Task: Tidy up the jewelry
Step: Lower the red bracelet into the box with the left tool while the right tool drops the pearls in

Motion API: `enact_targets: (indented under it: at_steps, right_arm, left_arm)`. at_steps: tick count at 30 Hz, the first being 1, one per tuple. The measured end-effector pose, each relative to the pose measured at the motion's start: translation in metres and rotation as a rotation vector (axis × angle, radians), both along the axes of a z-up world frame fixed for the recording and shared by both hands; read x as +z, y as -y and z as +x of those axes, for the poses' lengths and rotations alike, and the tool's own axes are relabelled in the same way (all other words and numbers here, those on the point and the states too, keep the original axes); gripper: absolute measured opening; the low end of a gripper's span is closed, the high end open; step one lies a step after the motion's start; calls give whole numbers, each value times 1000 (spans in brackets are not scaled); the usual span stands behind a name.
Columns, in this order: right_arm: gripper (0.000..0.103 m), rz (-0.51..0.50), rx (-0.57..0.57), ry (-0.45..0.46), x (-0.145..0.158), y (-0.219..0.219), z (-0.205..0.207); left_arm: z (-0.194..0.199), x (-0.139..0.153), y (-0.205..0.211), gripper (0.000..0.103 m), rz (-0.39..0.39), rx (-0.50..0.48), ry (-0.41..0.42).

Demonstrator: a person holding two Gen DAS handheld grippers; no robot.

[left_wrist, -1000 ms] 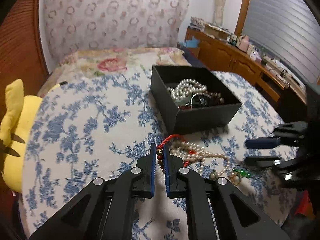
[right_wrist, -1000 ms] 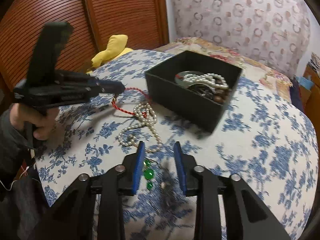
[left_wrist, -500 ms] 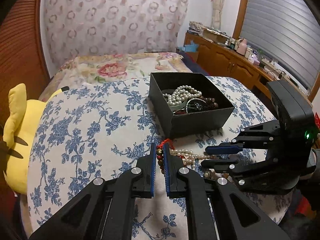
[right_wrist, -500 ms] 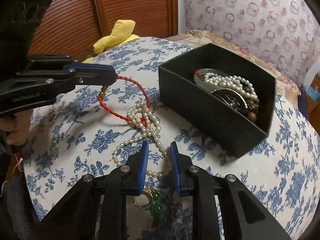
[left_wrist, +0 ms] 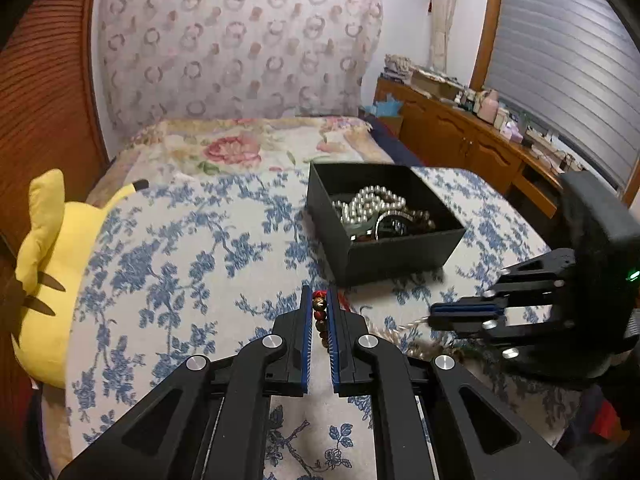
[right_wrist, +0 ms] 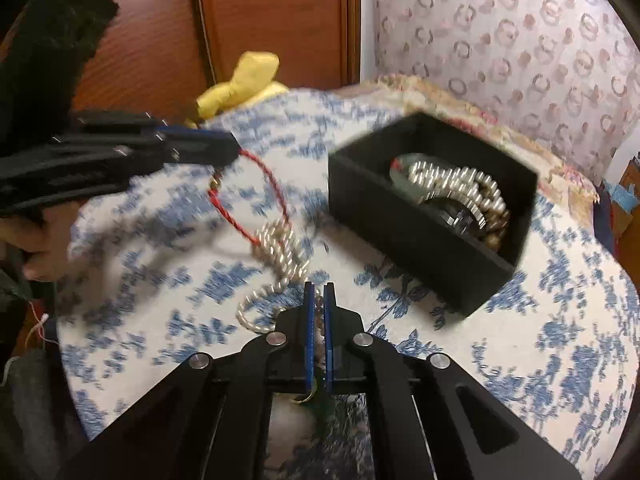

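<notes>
While both grippers were clamped on the tangle, the job in hand looked like separating two pieces before boxing them. Left gripper (left_wrist: 321, 322) pinched the beaded end of the red cord (right_wrist: 256, 196), lifted clear of the cloth (left_wrist: 180, 248). Right gripper (right_wrist: 319, 320) was nearly pressed together on the pearl strand (right_wrist: 280, 248), low over the cloth; exact bite blurred. Cord ran through the bunched pearls, so the two were snagged together, just beside the box (right_wrist: 424, 236). Box sat open on the cloth, already holding pearls and dark pieces.

Judgement on doing it well:
- Keep the right hand low as an anchor; let the left draw the cord away slowly and along its own line, not upward, or the pearls will ride up with it.
- Watch the knot point where red meets pearl; if it tightens, slacken and change angle.
- Green pendant (right_wrist: 320, 400) hung under the right fingers; it could catch too.
- Only once free, carry the cord over the box wall and release inside.
</notes>
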State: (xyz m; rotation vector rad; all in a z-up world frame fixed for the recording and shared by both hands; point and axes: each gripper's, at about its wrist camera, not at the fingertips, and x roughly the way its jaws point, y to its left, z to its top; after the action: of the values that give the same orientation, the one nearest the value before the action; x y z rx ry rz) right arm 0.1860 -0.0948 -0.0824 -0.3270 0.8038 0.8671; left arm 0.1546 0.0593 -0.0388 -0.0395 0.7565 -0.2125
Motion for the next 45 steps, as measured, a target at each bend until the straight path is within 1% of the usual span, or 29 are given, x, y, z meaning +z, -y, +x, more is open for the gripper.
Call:
enact_targets:
  at_steps: [7,12,18,24,28,32,36,41,45]
  right_arm:
    - [5,98,-12,122,65,22,-17]
    - [5,143,-27,196,101,37,-17]
    - [5,170,-47,260,131,46,-6]
    - [5,190,-59,316,155,49,9]
    - [5,210,-60,341,166,47,20]
    - [5,230,-54,359,179,45,32]
    - [5,244,-48,378,189,44,45]
    - [5,255,-50,389,197,42,60]
    - [5,263,-45,381,198,39,69]
  left_arm:
    - [-2,23,-2,6,7,11,55]
    - [-1,34,2,6,4,1,76]
    - [4,56,14,6,-4,-29,131]
    - [20,69,25,6,-7,-53,164]
    - [36,66,30,6,-9,-61,152]
    - [54,55,32,6,-35,-69,117]
    - [67,42,35,6,-45,-79,85]
    - [81,26,39,6,-41,-92,52]
    - [90,18,41,6,-39,-97,34]
